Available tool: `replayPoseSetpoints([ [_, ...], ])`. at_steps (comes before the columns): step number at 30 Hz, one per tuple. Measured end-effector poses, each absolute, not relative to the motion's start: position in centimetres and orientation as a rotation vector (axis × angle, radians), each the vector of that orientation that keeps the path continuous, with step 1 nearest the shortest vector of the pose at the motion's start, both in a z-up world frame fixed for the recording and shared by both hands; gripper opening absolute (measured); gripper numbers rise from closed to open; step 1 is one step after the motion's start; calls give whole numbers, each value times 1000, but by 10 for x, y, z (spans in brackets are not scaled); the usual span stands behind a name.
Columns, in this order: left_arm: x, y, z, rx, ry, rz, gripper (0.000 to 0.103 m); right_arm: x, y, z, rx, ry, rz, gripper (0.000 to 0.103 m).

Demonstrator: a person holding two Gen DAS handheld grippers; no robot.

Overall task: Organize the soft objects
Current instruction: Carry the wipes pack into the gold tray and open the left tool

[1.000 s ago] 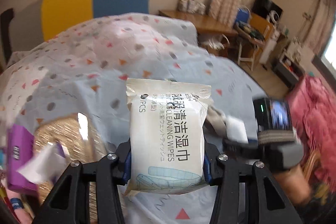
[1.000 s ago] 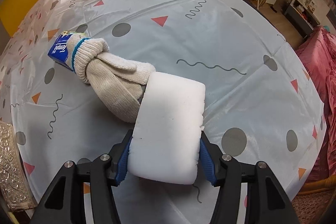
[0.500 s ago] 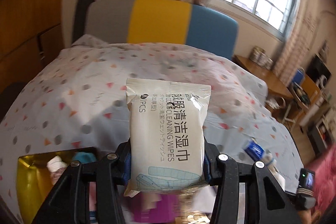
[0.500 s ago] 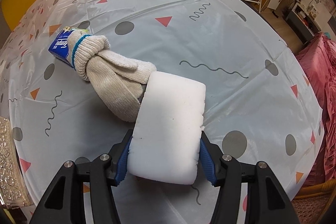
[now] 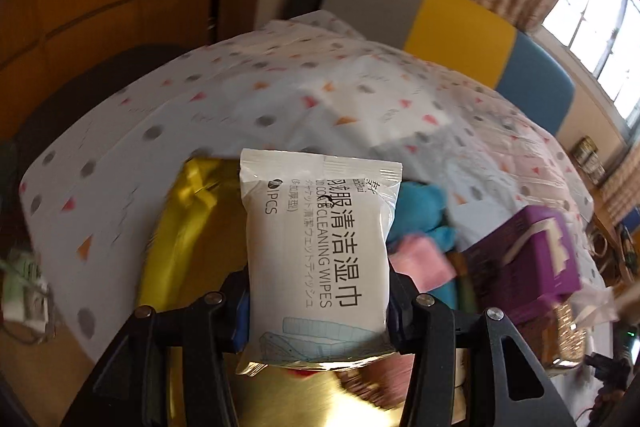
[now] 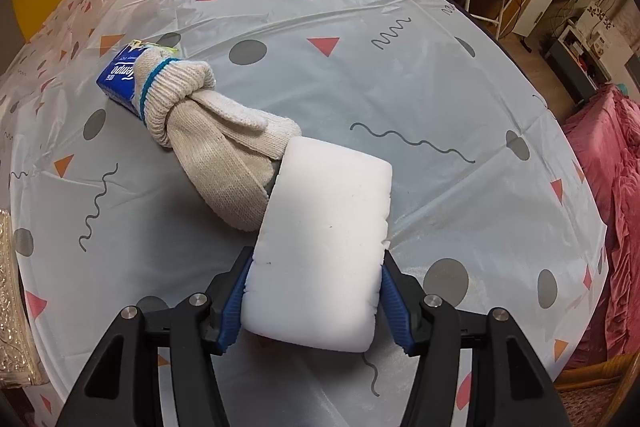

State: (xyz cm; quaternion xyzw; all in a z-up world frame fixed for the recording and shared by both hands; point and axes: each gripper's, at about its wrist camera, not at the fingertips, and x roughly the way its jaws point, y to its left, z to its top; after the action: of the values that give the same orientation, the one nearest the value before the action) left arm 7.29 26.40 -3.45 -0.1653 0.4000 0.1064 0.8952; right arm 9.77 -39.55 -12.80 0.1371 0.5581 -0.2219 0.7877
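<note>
Wipes packet (image 5: 320,251) sits clamped upright in my left claw (image 5: 318,311) above a gold tray (image 5: 180,227); my right claw (image 6: 316,299) grips a white sponge (image 6: 320,247) over the counter (image 6: 440,87).

The left gripper (image 5: 318,301) squeezes a white pack of wipes (image 5: 320,251) between its jaws; a shiny gold tray (image 5: 188,227) lies under them; a purple box (image 5: 532,263) sits to their right.

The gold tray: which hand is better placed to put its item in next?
Left. Its tongs hold the wet wipes pack right above the gold tray. The right tongs hold the white sponge over the tablecloth; only the tray's edge shows there.
</note>
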Motion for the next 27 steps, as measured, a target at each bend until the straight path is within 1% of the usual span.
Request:
replayPoseSetpoints([
  [4, 50, 292, -63, -403, 885, 275, 51, 99, -396, -128, 283, 1203, -479, 59],
  [7, 49, 300, -73, -439, 910, 284, 51, 99, -394, -126, 274, 1203, -479, 59],
  [12, 69, 304, -72, -464, 913, 273, 51, 100, -390, -127, 252, 1203, -479, 59],
  [16, 103, 303, -70, -443, 904, 269, 52, 102, -386, -129, 242, 1205, -481, 59],
  [20, 130, 306, -81, -417, 958, 292, 61, 102, -385, -130, 236, 1204, -479, 59],
  [21, 130, 306, -83, -399, 968, 318, 71, 103, -385, -129, 231, 1204, -478, 59],
  [22, 129, 305, -83, -393, 967, 332, 76, 103, -385, -129, 229, 1205, -478, 59],
  [27, 99, 296, -74, -336, 895, 370, 76, 105, -384, -131, 219, 1206, -476, 59],
])
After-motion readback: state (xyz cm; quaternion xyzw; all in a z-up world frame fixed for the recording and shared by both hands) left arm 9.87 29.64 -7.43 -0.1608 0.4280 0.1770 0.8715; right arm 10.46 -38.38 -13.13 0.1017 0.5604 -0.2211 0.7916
